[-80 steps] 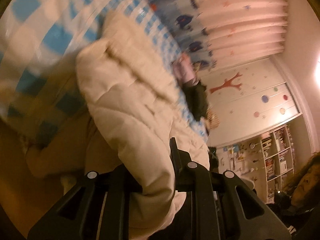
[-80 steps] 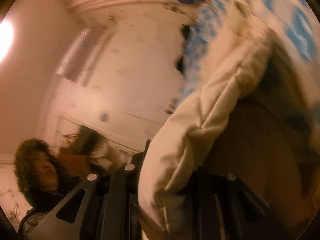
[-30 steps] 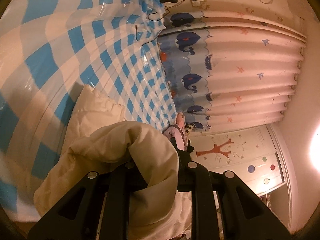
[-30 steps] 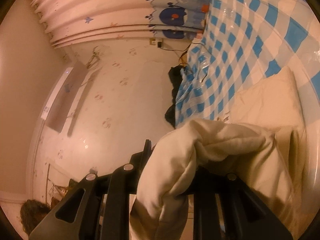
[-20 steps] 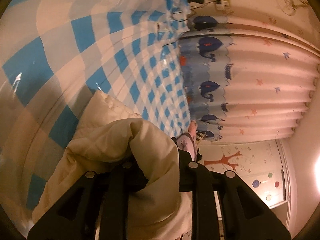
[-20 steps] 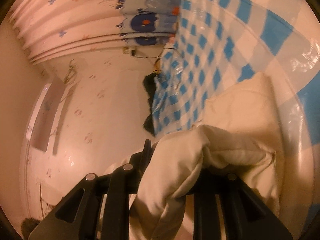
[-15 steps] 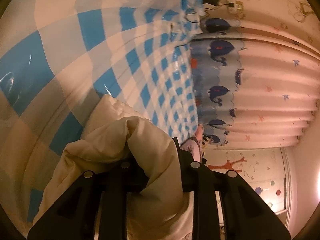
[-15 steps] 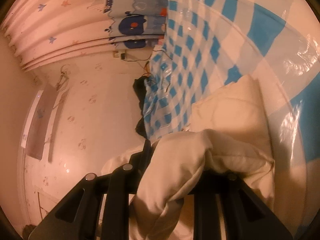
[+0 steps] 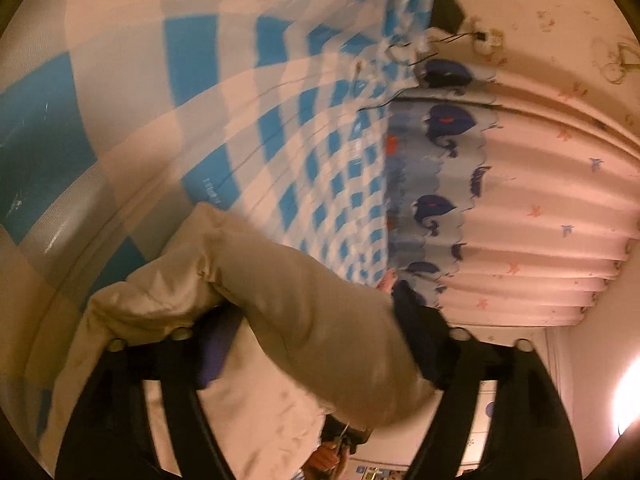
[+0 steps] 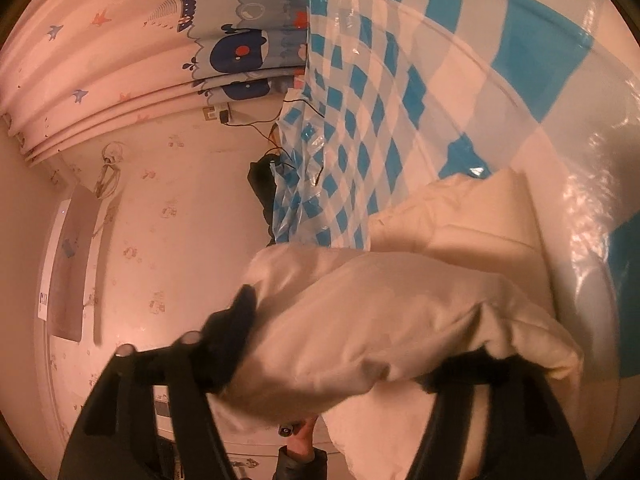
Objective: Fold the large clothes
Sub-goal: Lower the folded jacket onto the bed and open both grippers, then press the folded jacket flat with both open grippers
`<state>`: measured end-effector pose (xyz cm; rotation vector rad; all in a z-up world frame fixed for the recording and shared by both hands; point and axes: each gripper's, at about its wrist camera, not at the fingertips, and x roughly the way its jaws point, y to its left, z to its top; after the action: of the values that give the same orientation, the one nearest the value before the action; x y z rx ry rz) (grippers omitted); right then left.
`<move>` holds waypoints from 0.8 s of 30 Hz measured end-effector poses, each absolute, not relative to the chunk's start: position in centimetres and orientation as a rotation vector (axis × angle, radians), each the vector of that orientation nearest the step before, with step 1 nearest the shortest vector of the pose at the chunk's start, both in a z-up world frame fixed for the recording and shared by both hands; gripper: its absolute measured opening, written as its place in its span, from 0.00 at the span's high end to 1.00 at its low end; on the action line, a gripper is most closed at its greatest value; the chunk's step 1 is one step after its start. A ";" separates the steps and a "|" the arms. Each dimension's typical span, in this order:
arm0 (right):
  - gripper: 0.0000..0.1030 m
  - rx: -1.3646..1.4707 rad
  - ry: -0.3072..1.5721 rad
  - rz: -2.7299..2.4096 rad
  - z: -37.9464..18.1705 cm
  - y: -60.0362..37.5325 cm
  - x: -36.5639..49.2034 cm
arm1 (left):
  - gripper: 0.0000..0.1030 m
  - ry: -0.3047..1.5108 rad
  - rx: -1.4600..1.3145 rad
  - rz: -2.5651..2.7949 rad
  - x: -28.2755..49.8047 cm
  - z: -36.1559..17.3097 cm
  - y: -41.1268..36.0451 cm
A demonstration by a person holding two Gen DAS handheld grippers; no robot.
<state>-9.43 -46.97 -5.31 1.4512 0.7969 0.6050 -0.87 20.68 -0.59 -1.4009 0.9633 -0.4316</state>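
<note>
left wrist view: we find the left gripper [image 9: 316, 344] with jaws opening, a cream padded garment [image 9: 304, 320] bunched between them, no pad visibly pressing. we note the right gripper [image 10: 348, 356] likewise opening, the same garment [image 10: 380, 320] lying across its gap. it rests on the blue-checked sheet [image 10: 400, 120] (glossy, plastic-covered), the whale-print curtain [image 9: 500, 200] beyond.

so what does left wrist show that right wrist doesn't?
Left wrist only: a bright lamp glow at the lower right edge.

Right wrist only: a grey wall panel on the patterned wall.

Both: the cream padded garment lying between opening jaws of the left gripper and right gripper, the blue checked cover, the whale curtain, and a wall socket with wires.
</note>
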 end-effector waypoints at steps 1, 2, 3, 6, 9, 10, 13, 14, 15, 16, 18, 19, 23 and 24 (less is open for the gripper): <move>0.32 1.452 0.796 0.603 -5.2 -46.9 -9.4 | 0.21 0.930 -1.403 -0.434 -1.3 0.1 20.9; 0.31 1.456 0.793 0.599 -5.1 -46.9 -9.5 | 0.20 0.907 -1.399 -0.430 -1.7 0.7 21.1; 0.29 1.465 0.785 0.597 -5.0 -47.0 -9.6 | 0.20 0.890 -1.396 -0.428 -2.1 1.1 21.4; 0.19 1.447 0.694 0.581 -3.7 -47.2 -10.6 | 0.18 0.807 -1.339 -0.441 -3.6 3.3 21.9; 0.14 1.310 0.648 0.569 -1.1 -46.5 -11.3 | 0.17 0.787 -1.176 -0.504 -4.4 5.4 20.2; 0.11 1.243 0.628 0.561 0.0 -45.9 -11.5 | 0.17 0.807 -1.119 -0.526 -4.4 5.5 19.2; 0.10 1.138 0.601 0.550 2.0 -44.5 -11.4 | 0.17 0.877 -0.972 -0.512 -4.1 4.6 17.1; 0.09 1.100 0.611 0.531 2.2 -44.1 -11.1 | 0.17 0.905 -0.939 -0.504 -4.0 3.7 16.4; 0.09 1.050 0.642 0.499 2.2 -43.6 -10.6 | 0.17 0.929 -0.917 -0.484 -3.9 2.7 16.1; 0.09 0.997 0.679 0.451 1.8 -43.2 -10.2 | 0.18 0.946 -0.899 -0.457 -4.0 1.3 16.1; 0.09 0.909 0.766 0.354 -0.2 -43.0 -9.5 | 0.29 0.950 -0.915 -0.459 -4.7 -1.1 16.7; 0.14 0.948 0.795 0.349 -2.2 -43.2 -9.4 | 0.42 0.949 -0.944 -0.456 -5.2 -2.4 17.4; 0.24 1.045 0.751 0.300 -4.0 -44.9 -11.1 | 0.57 0.957 -1.022 -0.444 -6.2 -3.5 19.6; 0.22 1.017 0.749 0.266 -3.2 -44.8 -11.4 | 0.55 0.951 -0.988 -0.410 -6.5 -2.5 19.7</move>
<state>-11.43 -44.82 -3.18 1.0170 0.7493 0.2663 -6.45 19.70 -2.47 -0.9877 0.9506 -0.4105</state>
